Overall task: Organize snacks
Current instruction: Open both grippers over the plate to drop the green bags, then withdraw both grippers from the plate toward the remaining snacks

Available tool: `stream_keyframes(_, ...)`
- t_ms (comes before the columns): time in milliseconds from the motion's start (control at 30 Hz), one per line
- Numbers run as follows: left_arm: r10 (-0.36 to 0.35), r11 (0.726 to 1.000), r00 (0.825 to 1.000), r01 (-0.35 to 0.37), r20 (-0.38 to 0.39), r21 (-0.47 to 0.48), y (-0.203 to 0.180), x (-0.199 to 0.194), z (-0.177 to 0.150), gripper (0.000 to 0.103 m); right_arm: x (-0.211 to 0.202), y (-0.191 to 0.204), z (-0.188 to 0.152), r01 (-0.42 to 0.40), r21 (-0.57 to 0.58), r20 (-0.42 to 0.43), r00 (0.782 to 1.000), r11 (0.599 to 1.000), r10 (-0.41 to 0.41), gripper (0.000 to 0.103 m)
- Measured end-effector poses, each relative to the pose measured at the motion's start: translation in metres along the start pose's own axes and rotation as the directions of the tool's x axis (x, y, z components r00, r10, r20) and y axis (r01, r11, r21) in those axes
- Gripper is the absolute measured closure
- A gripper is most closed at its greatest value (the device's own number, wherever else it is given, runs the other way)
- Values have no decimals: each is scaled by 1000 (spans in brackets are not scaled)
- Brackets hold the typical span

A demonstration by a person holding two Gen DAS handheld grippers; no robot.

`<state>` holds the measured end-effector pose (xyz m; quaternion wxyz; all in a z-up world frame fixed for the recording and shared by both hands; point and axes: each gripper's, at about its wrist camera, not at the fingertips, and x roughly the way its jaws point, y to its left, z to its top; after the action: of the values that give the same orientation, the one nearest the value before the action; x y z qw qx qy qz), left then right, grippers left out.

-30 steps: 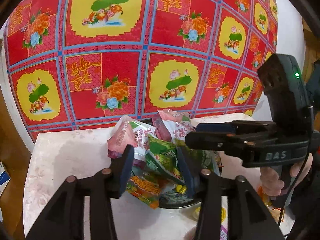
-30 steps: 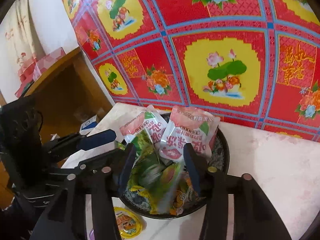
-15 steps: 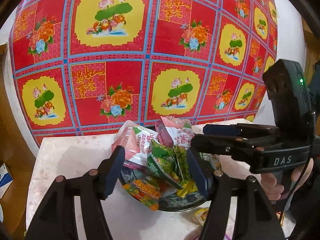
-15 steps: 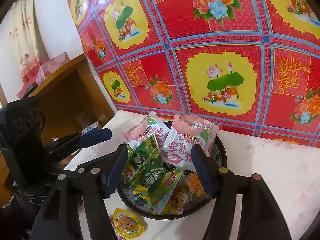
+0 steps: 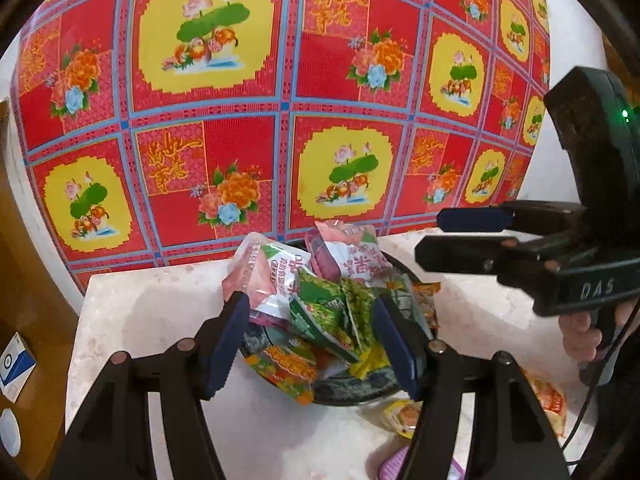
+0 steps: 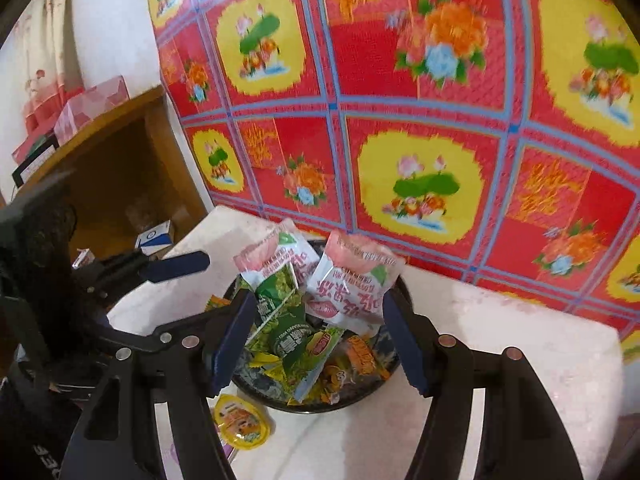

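Our left gripper hangs with its blue pads spread apart and nothing between them; they frame the heap of snack packets from above without touching it. Our right gripper is likewise spread and empty-handed, poised over the same heap.

The packets fill a dark round bowl on a pale marbled table. Two pink-and-white packets stand up at the bowl's twelve o'clock, green ones lie at the centre, orange ones toward six o'clock.

From the bowl, bare tabletop runs out to nine o'clock in the left wrist view and to three o'clock in the right wrist view, so there is open room on both flanks. At twelve o'clock the red flowered cloth rises close behind the bowl.

The right wrist view alone shows a yellow jelly cup at the bowl's seven o'clock, on the table just off the rim, and a wooden shelf beyond the table's far-left edge. The left wrist view alone shows a person's hand on the right gripper's handle, and an orange packet low at four o'clock; it may lie on the table, but the handle hides part of it.
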<state>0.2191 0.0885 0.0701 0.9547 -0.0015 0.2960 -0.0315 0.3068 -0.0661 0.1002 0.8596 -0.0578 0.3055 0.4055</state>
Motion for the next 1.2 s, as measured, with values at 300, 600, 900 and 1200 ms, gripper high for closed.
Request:
stream_keyframes(300, 55, 997, 998, -57, 33, 52, -30, -41, -3, 35, -39, 15, -11, 55, -20, 11, 998, 998, -55, 36)
stream_keyframes(600, 60, 996, 997, -63, -43, -58, -39, -71, -22, 35, -64, 40, -40, -17, 0, -15, 1000, 1000, 17, 36)
stream_keyframes(900, 82, 996, 996, -81, 36, -36, -64, -111, -40, 35, -88, 64, -68, 23, -28, 37, 999, 999, -22, 36)
stream_keyframes(1200, 113, 994, 991, -113, 67, -1, -82, -131, -72, 35, -113, 73, -106, 72, 16, 91, 993, 997, -73, 36)
